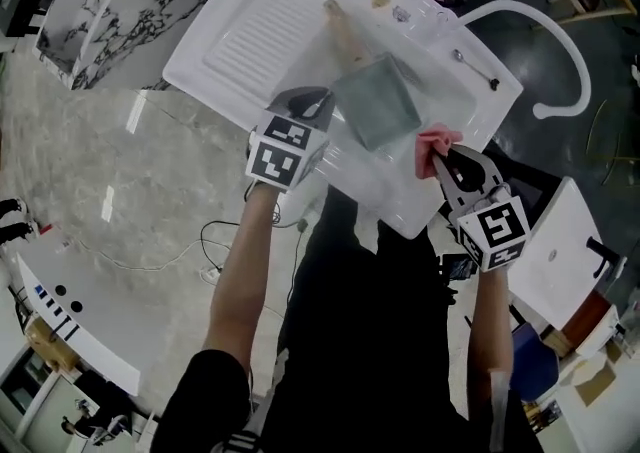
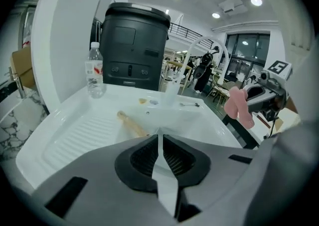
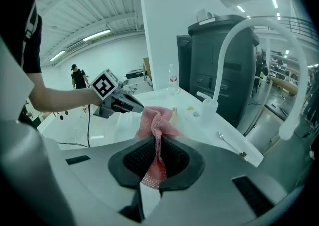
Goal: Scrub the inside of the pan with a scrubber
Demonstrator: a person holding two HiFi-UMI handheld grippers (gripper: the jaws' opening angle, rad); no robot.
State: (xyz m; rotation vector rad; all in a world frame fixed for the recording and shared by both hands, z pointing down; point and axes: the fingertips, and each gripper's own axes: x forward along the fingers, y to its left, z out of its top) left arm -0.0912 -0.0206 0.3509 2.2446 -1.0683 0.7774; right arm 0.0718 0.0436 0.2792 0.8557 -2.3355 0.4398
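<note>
A square grey-green pan with a wooden handle lies in the white sink. My left gripper is shut at the pan's near-left corner, apparently on its thin rim. In the left gripper view the handle runs up to the shut left gripper, which hides the pan's body. My right gripper hovers over the sink's front right edge, shut on a pink mesh scrubber. In the right gripper view the scrubber bunches above the right gripper.
A ribbed drainboard forms the sink's left half. A water bottle stands at the far left corner, in front of a dark bin. A spoon lies on the right rim beside the white arched faucet.
</note>
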